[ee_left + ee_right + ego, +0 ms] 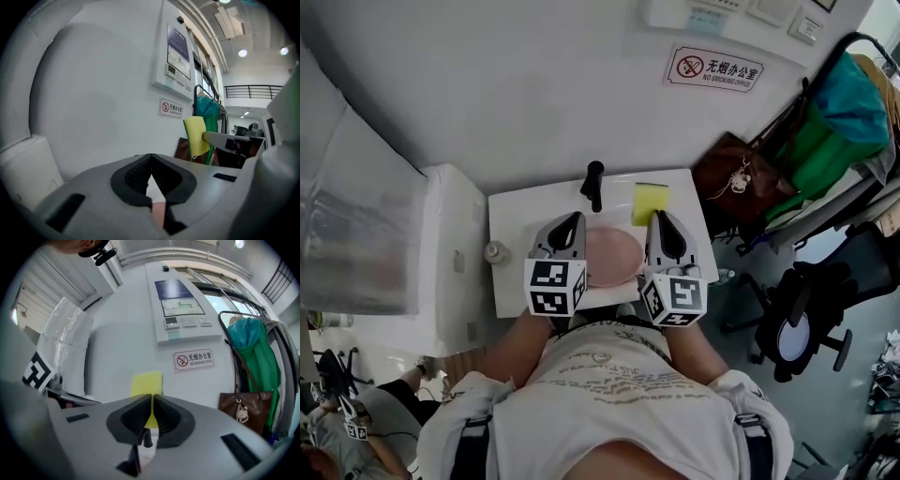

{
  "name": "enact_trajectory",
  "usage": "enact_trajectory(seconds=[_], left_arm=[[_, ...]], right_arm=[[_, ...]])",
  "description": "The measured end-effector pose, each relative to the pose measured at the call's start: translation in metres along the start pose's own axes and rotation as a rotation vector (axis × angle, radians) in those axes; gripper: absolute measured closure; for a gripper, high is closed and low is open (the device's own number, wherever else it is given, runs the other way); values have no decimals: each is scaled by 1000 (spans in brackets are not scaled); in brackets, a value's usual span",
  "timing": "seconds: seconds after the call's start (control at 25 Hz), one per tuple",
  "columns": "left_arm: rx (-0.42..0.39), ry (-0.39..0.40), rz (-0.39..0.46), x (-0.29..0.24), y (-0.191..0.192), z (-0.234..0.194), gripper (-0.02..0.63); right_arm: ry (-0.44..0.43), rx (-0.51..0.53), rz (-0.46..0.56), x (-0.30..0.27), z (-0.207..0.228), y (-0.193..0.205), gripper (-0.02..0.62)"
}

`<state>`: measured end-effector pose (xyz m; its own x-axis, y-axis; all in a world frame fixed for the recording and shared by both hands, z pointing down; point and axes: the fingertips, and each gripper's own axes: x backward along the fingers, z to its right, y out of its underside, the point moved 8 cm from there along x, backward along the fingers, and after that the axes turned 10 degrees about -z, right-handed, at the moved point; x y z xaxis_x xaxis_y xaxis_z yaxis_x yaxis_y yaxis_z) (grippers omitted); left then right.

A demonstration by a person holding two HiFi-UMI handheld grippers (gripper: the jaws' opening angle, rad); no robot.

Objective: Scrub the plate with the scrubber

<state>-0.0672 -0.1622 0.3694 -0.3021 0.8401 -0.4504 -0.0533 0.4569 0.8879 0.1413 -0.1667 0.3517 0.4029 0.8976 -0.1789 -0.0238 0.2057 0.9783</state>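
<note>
Right now your right gripper [151,398] has its jaws closed on the yellow scrubber [146,383], pinching it at its lower edge so that most of the sponge stands up beyond the fingertips. From the head view, the scrubber hangs over the back right part of the white sink [511,211], just right of the black tap [593,184].

Your left gripper [150,158] has its jaws drawn together with the tips meeting and nothing between them. It sits over the left part of the sink.

The pink plate [614,255] lies in the middle of the sink towards the front edge, between your two grippers, and neither one grips it. A small bottle [496,251] stands at the sink's left edge.
</note>
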Motion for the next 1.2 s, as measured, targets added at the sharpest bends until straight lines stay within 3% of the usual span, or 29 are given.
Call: enact_trajectory(seconds=[0.2, 0.52, 0.96, 1.2], left_arm=[[6, -35, -41, -13, 1, -7, 586], [53, -80, -162, -25, 36, -34, 586], [184, -67, -381, -51, 98, -57, 586], [242, -51, -505, -66, 133, -67, 584]], right_arm=[[-42, -11, -45, -20, 12, 10, 558], [-86, 3, -136, -40, 6, 42, 558], [-120, 23, -341, -53, -3, 108, 558], [-128, 11, -384, -52, -5, 119, 558]])
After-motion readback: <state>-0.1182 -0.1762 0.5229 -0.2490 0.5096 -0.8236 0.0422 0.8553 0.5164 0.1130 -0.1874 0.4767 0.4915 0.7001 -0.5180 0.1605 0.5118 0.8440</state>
